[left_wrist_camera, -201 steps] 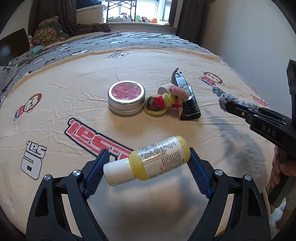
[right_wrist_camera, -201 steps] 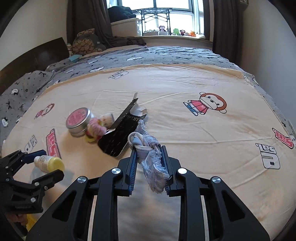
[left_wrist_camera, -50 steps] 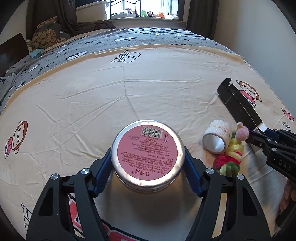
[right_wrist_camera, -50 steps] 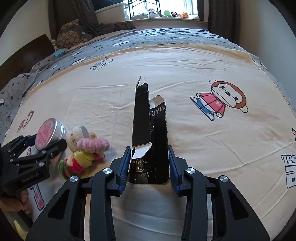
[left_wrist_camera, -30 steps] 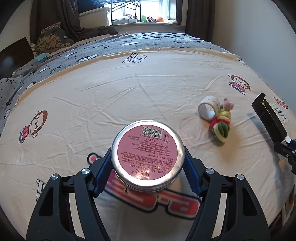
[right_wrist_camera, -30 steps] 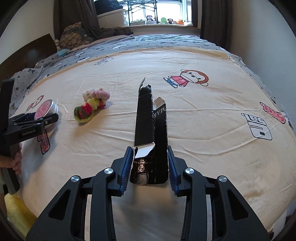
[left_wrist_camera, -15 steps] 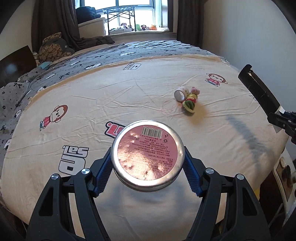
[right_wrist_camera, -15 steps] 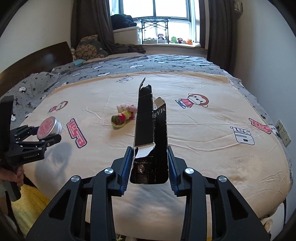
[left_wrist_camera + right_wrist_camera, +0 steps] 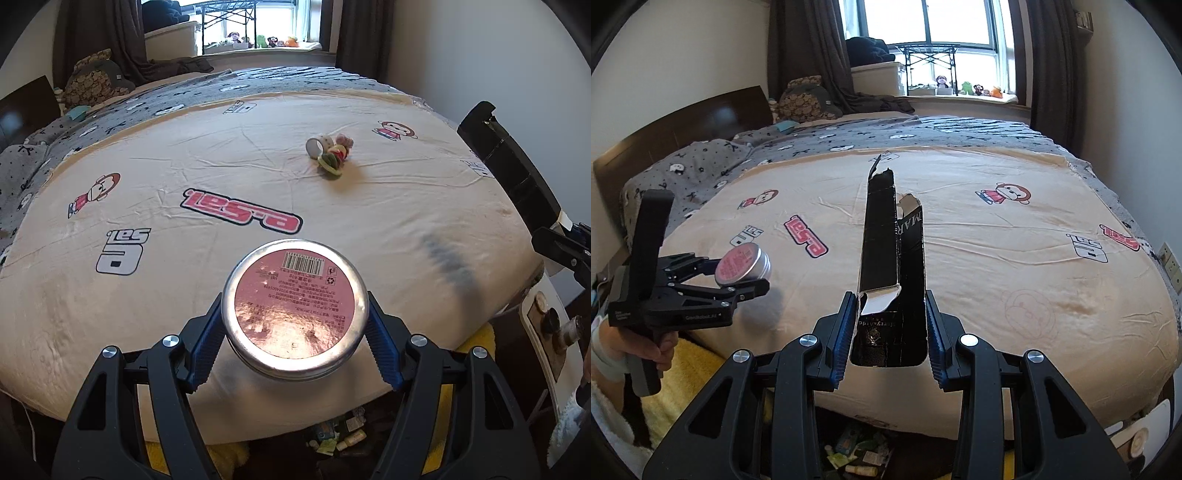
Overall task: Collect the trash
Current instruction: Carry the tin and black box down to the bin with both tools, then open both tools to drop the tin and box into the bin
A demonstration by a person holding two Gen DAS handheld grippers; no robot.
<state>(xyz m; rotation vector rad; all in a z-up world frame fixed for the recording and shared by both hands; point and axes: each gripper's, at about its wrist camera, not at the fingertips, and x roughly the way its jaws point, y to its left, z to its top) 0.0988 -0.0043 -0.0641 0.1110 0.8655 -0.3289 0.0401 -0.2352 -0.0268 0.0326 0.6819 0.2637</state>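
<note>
Gripping | left hand-held gripper point(image 9: 295, 328): round pink-labelled tin point(image 9: 295, 310) | right hand-held gripper point(image 9: 889, 332): torn black carton point(image 9: 892, 266)

We are in a bedroom of a home. A wide bed point(image 9: 1015, 266) fills most of both views, spread with a cream sheet point(image 9: 221, 177) printed with cartoon monkeys and red lettering, and beyond it lies a grey patterned duvet point(image 9: 849, 144). A dark wooden headboard point(image 9: 701, 122) stands at the left side in the right wrist view, with a patterned cushion point(image 9: 803, 99) near it. At the far end we see a window point(image 9: 931, 40) with dark curtains point(image 9: 798, 48) at both sides, and a row of small plush toys point(image 9: 967, 88) sits on its sill. A wall socket point(image 9: 1169, 262) shows on the plain pale wall beside the bed.
</note>
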